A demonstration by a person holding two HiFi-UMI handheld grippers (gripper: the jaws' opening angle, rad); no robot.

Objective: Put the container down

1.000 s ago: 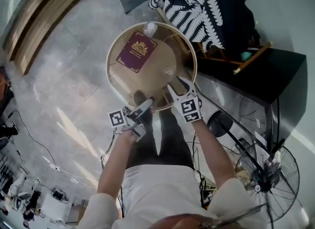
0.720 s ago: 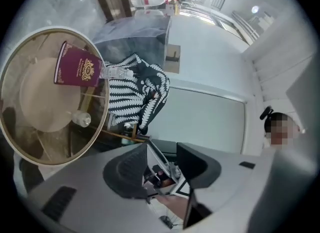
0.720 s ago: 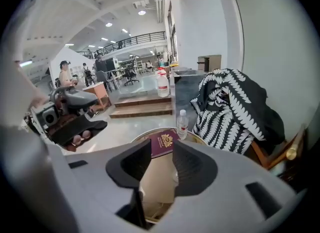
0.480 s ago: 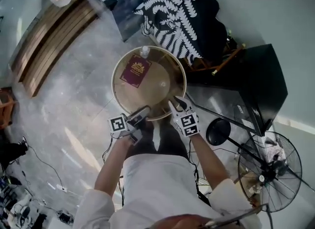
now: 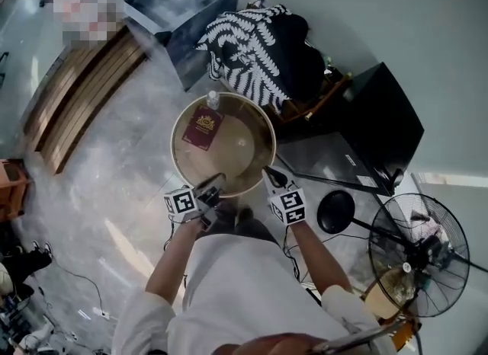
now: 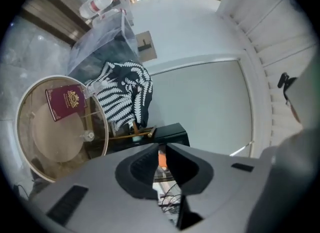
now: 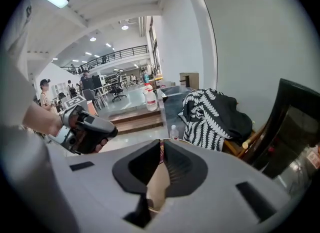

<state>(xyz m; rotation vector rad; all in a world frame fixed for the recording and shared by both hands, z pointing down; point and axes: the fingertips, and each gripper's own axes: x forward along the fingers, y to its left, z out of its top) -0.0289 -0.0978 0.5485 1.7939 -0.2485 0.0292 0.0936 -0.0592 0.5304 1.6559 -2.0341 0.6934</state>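
A round glass table stands in front of me. On it lie a maroon booklet, a small clear bottle at the far rim, and a tiny clear container near the middle. My left gripper hovers at the table's near rim, its jaws closing to a thin slit with nothing between them. My right gripper is at the near right rim, also closing and empty. The left gripper view shows the booklet and the container. The right gripper view shows the bottle.
A black-and-white leaf-print cloth lies over a wooden chair behind the table. A black cabinet stands at the right, and a floor fan and a round black base nearer me. Wooden steps and a glass box are at the far left.
Both grippers' jaws have closed from wide apart to nearly together. The head view has pulled back, so the table looks smaller, and both grippers have drawn back to its near rim.
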